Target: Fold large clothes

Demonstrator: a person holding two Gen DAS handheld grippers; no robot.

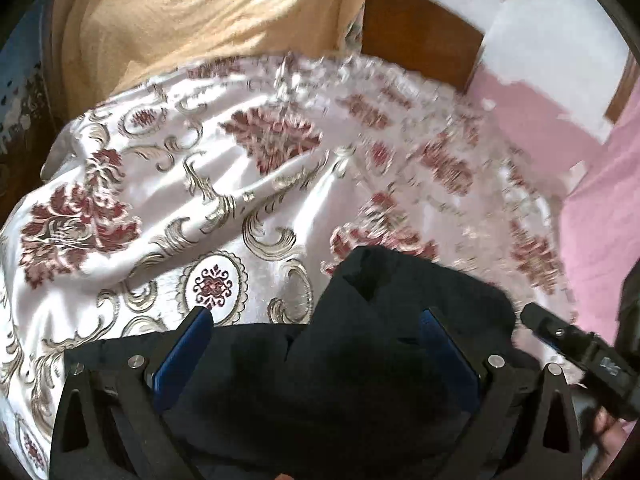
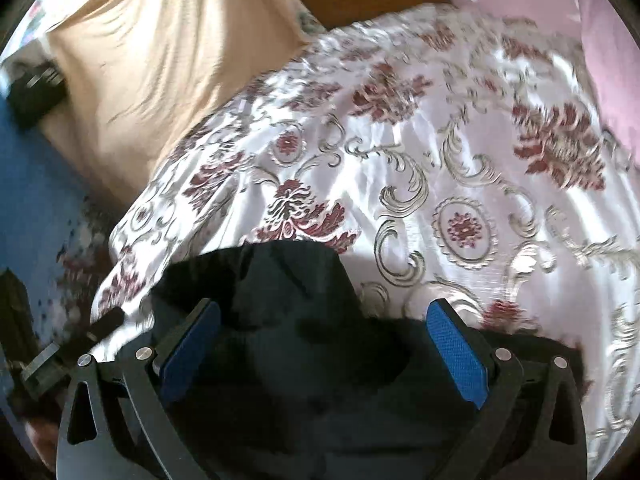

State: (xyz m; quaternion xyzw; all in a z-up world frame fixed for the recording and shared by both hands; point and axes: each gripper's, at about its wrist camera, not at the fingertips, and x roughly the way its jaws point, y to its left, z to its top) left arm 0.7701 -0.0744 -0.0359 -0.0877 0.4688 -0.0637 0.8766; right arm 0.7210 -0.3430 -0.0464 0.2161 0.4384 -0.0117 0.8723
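- Black garment (image 1: 340,360) lies bunched at the bed's near edge, on the floral bedspread (image 1: 180,184).
- Left gripper (image 1: 316,344) and right gripper (image 2: 324,340): jaws wide, gripping nothing.
- Likely between folds; next, regrasp an edge.

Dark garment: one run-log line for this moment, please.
dark garment: on floral bedspread | left gripper: open | right gripper: open | fold: unfinished

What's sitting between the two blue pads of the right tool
The dark garment lies bunched between the right tool's blue pads, which stand wide apart and don't press it. The right wrist view shows this.
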